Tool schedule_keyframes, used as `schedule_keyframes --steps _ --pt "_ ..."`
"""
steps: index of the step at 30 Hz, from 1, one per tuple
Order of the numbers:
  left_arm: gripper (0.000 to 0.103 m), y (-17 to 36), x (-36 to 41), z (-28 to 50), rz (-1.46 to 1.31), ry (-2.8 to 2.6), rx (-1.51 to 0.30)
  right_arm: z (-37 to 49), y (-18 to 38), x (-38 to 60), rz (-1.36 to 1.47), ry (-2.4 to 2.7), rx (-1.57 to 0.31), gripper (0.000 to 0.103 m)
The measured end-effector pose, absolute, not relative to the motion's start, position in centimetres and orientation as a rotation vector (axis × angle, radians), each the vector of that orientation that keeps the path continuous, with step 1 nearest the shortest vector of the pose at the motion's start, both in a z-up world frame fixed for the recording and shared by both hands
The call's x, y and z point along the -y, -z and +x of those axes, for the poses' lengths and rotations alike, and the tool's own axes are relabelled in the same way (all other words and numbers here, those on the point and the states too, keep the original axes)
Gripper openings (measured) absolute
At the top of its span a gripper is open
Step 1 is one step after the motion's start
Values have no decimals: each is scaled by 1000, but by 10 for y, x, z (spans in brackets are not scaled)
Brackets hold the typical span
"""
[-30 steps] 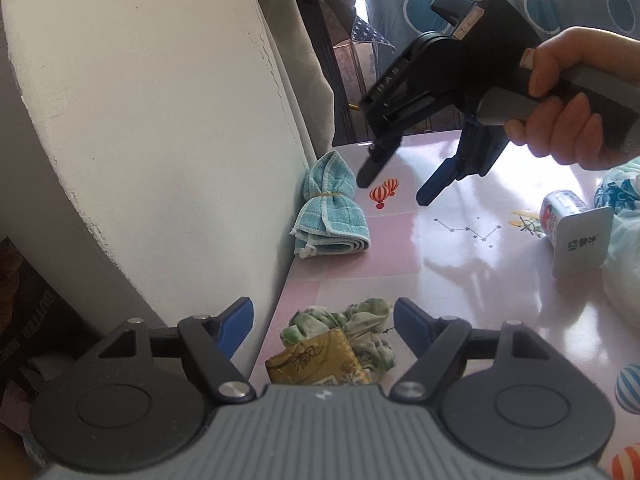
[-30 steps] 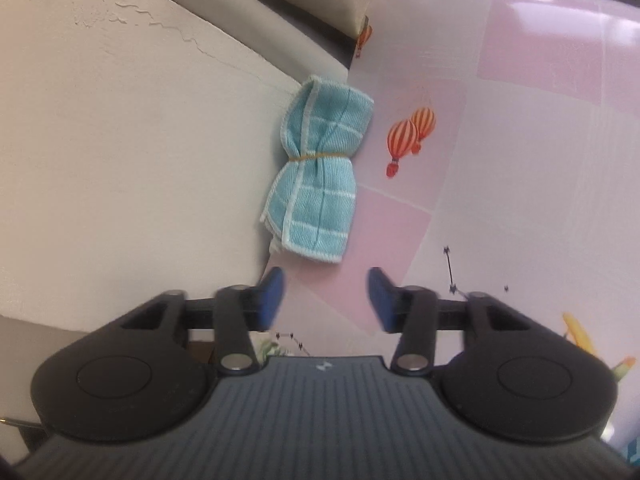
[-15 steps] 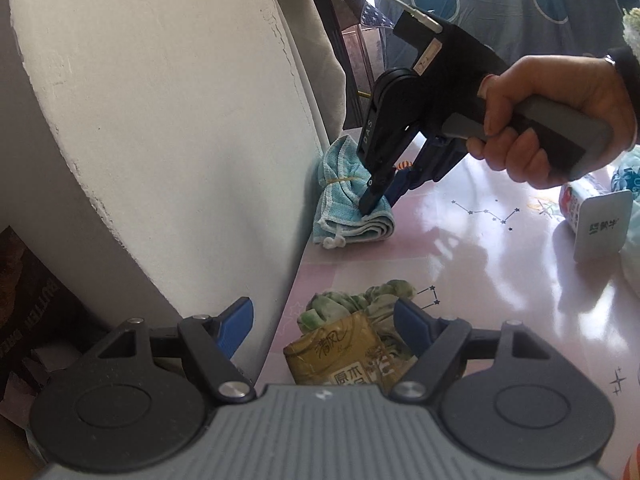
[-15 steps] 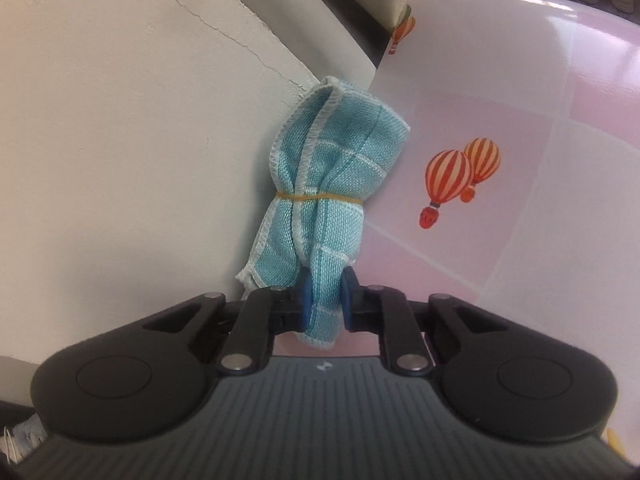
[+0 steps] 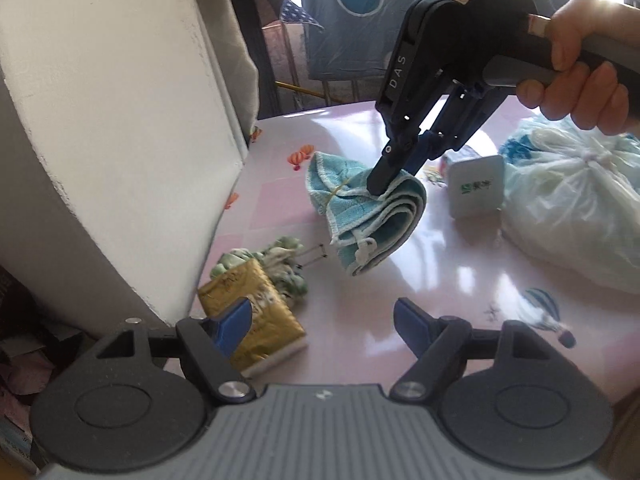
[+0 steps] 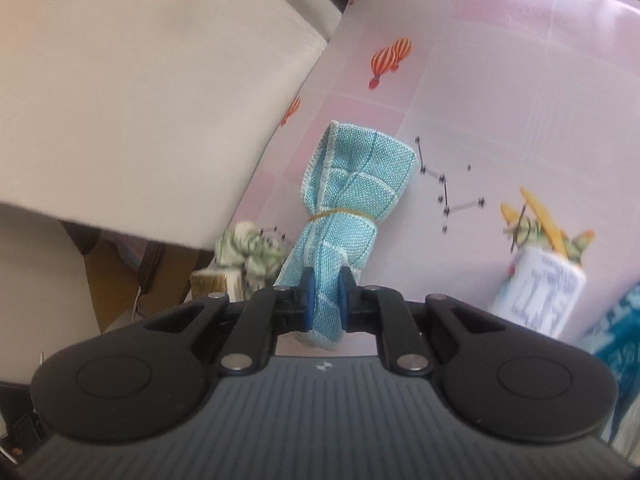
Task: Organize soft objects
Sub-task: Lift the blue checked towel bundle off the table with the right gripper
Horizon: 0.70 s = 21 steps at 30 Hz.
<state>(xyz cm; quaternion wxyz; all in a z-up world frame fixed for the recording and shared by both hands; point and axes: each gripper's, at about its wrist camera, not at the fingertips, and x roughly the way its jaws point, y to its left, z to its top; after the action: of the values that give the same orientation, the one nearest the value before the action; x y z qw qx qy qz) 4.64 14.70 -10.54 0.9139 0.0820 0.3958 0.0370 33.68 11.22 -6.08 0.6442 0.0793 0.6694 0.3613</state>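
While the right gripper [image 6: 325, 294] pinches one end of the blue towel [image 6: 352, 200] between its blue pads, the rest of the bundle stretches away from the fingers over the pink table [image 6: 500, 80]. A yellow rubber band [image 6: 340, 213] cinches the towel at its middle, just beyond the pads. From the left wrist view, the same gripper [image 5: 390, 178] comes down from the upper right, held by a hand [image 5: 580, 64], and the towel [image 5: 360, 208] hangs from its tip with the free end drooping toward the tabletop; whether that end touches the surface cannot be told.

The left gripper [image 5: 322, 320] stands open with nothing between its pads, well short of the towel. Just beside its left finger lies a gold packet [image 5: 256, 308], with a crumpled green cloth [image 5: 280, 258] resting against the packet's far side. A white slab [image 5: 112, 120] stands along the table's left edge. To the right of the towel sit a small white carton [image 5: 476, 190] and a knotted plastic bag [image 5: 572, 200].
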Motion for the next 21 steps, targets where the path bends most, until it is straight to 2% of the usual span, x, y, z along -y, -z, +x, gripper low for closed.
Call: schedule_keyframes --steps 8,10,12,14,18,21 --pt "82 115 -106 19 218 62 -827 254 62 -66 211 -828 -1588 15" --pt "82 117 -100 20 229 76 -830 236 54 -55 200 -818 -1560 23" --pt "82 119 -96 24 232 81 -839 226 45 -44 235 -800 -1512 44" --pt "82 122 -92 30 224 79 -851 225 42 -38 280 -772 -1462 54" --pt "80 130 -91 46 202 59 -889 229 55 -45 317 -713 -1433 55" --pt "74 134 -94 55 173 57 -910 230 73 -54 300 -677 -1446 55"
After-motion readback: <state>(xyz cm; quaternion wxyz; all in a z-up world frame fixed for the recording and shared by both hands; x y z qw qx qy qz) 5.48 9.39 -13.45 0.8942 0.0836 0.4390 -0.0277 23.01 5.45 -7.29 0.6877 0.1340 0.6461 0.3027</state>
